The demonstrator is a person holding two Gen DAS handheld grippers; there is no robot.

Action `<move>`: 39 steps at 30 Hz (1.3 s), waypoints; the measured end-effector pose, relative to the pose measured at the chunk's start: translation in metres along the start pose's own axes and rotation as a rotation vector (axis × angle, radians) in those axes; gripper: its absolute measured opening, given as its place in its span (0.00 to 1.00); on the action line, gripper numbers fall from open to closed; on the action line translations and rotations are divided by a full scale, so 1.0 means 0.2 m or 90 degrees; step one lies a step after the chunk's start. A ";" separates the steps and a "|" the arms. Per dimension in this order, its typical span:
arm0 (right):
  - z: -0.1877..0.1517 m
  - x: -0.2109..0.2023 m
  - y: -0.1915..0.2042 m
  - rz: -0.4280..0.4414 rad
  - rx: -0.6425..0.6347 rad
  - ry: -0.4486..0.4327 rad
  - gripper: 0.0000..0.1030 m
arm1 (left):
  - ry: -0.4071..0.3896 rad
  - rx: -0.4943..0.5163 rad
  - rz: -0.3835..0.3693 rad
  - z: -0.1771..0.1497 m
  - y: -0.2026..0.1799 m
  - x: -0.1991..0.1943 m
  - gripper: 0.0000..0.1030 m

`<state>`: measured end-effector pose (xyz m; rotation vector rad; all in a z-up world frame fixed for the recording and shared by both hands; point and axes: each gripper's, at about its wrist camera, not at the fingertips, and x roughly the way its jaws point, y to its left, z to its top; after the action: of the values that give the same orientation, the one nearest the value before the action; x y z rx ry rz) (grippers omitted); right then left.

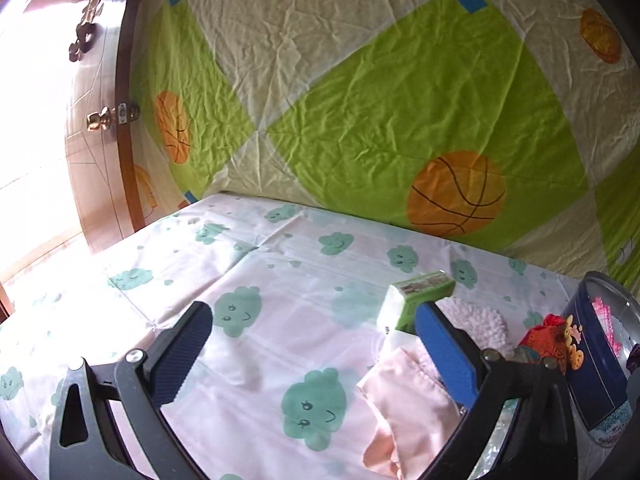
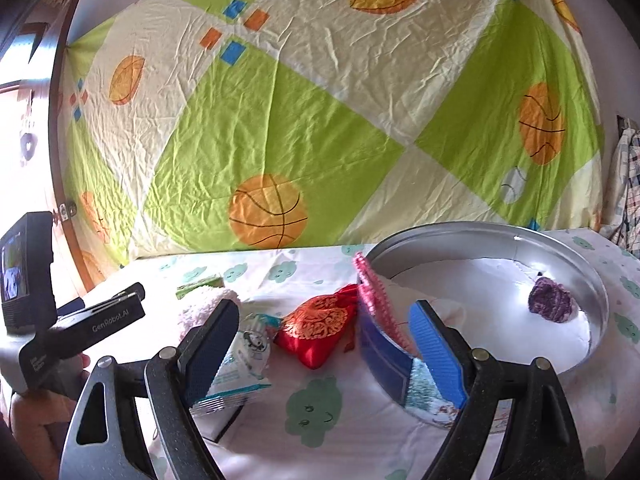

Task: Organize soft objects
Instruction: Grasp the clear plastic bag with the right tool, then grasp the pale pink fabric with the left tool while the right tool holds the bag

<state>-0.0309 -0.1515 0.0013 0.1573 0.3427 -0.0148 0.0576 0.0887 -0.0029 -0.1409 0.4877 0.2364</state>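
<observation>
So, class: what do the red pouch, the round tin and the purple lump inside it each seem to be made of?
Red pouch: probably satin-like cloth, shiny, with a gold woven pattern and soft folds.
Round tin: metal, going by its bright silvery, reflective inner wall; the outside is printed blue.
Purple lump: perhaps yarn or fuzzy fabric, matte and bumpy; too small to be sure.

basketball-print sheet (image 2: 280,112), wooden door (image 1: 100,120), cloud-print tablecloth (image 1: 260,280)

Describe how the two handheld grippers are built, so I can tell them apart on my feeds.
Both match: black curved frames with silver pivot screws and ribbed blue pads, seen on the left gripper and right gripper. The left gripper's body, seen from the right wrist, carries white lettering and a small screen.
</observation>
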 end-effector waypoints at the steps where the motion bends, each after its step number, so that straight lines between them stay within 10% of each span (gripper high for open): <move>1: 0.00 0.02 0.02 0.009 -0.003 0.009 0.86 | 0.004 -0.013 0.003 0.00 0.03 0.01 1.00; 13: -0.06 0.11 0.32 0.128 -0.086 0.079 0.75 | 0.011 -0.053 0.067 0.01 0.17 0.04 1.00; 20: -0.15 0.35 0.58 0.102 -0.218 0.239 0.62 | 0.035 -0.064 0.066 0.00 0.19 0.06 1.00; 22: -0.16 0.34 0.61 0.102 -0.236 0.236 0.28 | 0.041 -0.060 0.063 -0.01 0.19 0.07 1.00; 26: -0.15 0.34 0.57 0.138 -0.213 0.251 0.19 | 0.060 -0.064 0.047 -0.02 0.19 0.08 1.00; 31: -0.07 0.18 0.42 0.219 -0.111 0.139 0.17 | 0.099 -0.088 -0.027 -0.03 0.18 0.10 1.00; 39: -0.02 -0.01 0.23 0.075 -0.135 -0.019 0.17 | 0.160 -0.045 -0.151 -0.07 0.04 0.11 0.97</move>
<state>-0.0325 -0.1048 0.0059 -0.0334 0.3027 0.1346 0.0679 0.0975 -0.0270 -0.2975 0.7072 0.0025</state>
